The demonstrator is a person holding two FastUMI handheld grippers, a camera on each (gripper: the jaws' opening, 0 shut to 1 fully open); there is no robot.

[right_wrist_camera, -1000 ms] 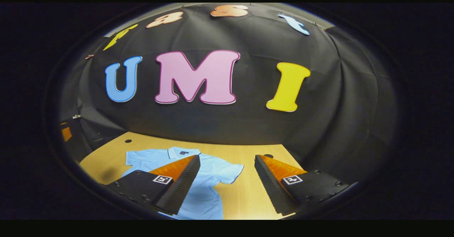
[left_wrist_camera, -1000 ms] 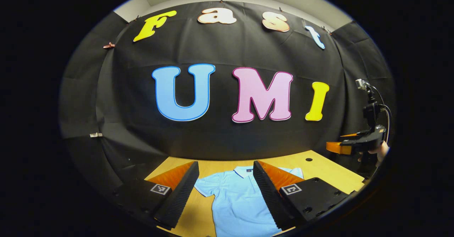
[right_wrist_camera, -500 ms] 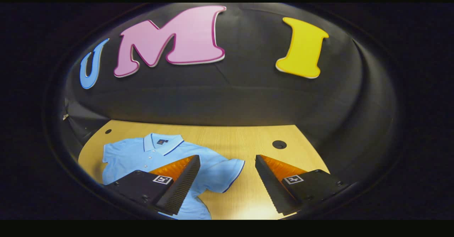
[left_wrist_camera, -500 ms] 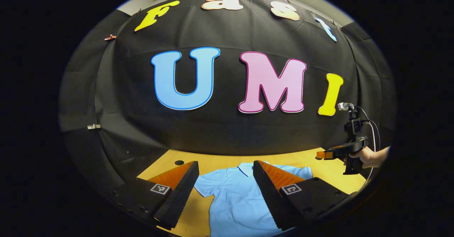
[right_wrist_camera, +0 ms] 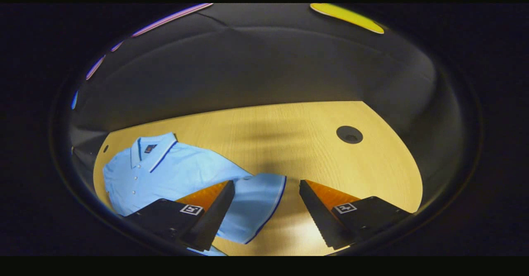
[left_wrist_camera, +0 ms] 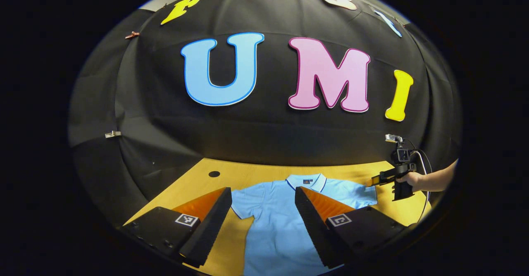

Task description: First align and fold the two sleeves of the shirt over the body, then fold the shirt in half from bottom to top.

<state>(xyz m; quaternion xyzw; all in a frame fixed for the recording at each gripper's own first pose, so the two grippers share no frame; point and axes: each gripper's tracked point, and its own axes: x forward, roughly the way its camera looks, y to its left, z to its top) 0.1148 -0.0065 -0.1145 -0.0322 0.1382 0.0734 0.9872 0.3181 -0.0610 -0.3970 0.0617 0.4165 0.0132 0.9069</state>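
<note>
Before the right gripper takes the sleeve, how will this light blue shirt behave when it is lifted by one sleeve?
The shirt lies flat on the table with soft wrinkles, so it is probably thin and floppy: a lifted sleeve would likely bend and drape, not stay straight. It looks light, so the body may slide along. The open right gripper should probably lift slowly.

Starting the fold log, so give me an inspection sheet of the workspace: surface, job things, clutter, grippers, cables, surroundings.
Surface: wooden table, round hole in it.
Job's things: blue shirt lying flat, collar away from the person, both sleeves unfolded; sleeve lies ahead of the right gripper.
Clutter: nothing seen.
Grippers: left gripper open above the shirt; right gripper open, held by a hand.
Cables: cable hanging from the right gripper.
Surroundings: black cloth wall.
</note>
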